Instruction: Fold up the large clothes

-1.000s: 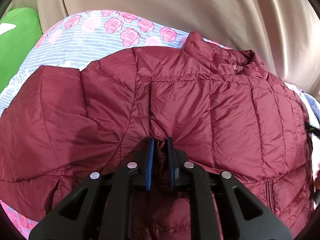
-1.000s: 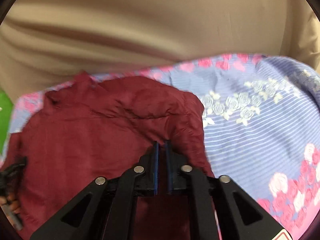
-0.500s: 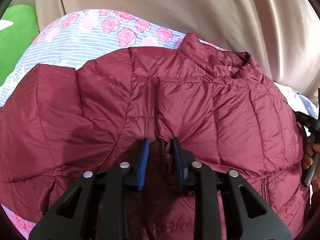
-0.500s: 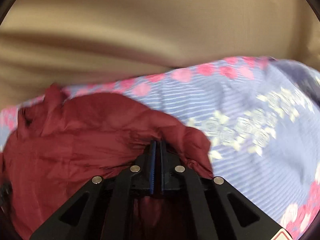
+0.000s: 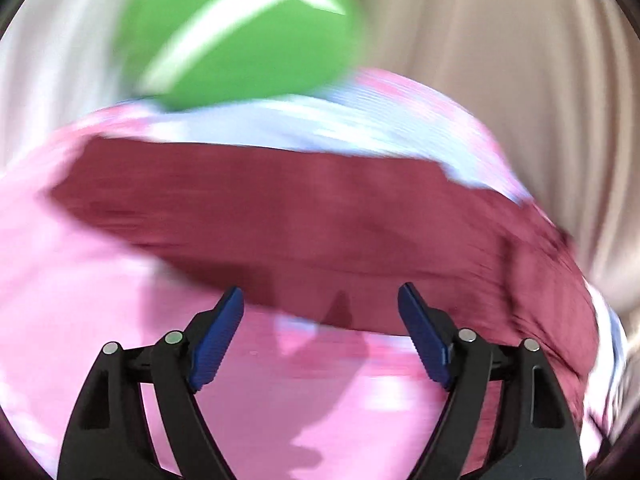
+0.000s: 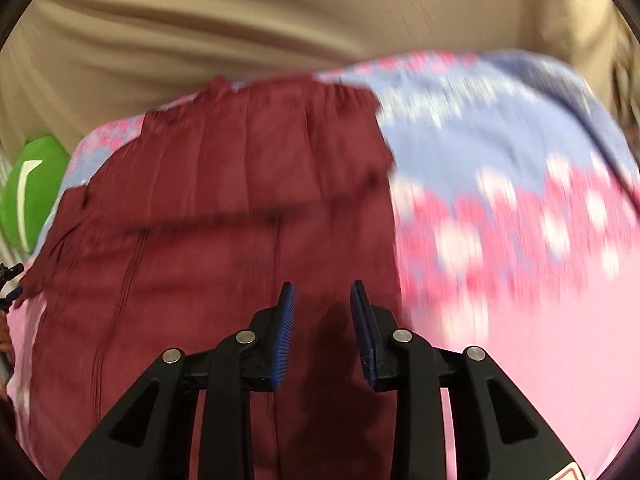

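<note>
Beige curtain [image 6: 280,20] fills the whole back of the room in long soft folds, and it runs down the right side of the left wrist view as well; below it spreads the bedsheet [image 6: 520,160] — blue stripes with white and pink roses up top, plain pink nearer the cameras — all of it smeared by motion blur. On that sheet lies the maroon puffer jacket [image 6: 240,220], flat and spread out, its collar end towards the curtain; in the right wrist view it covers the left half of the bed, its right edge running down just beside the gripper. A green cushion [image 5: 240,32] with a white mark sits at the far left of the bed, past the jacket's edge. Now the tools: the left gripper [image 5: 320,316] has just been opening, jaws spread wide, nothing between them — it hangs over pink sheet with the jacket's near edge just ahead; the right gripper [image 6: 322,304] has just been opening too, jaws parted a little, no fabric pinched, the jacket lying below them.
</note>
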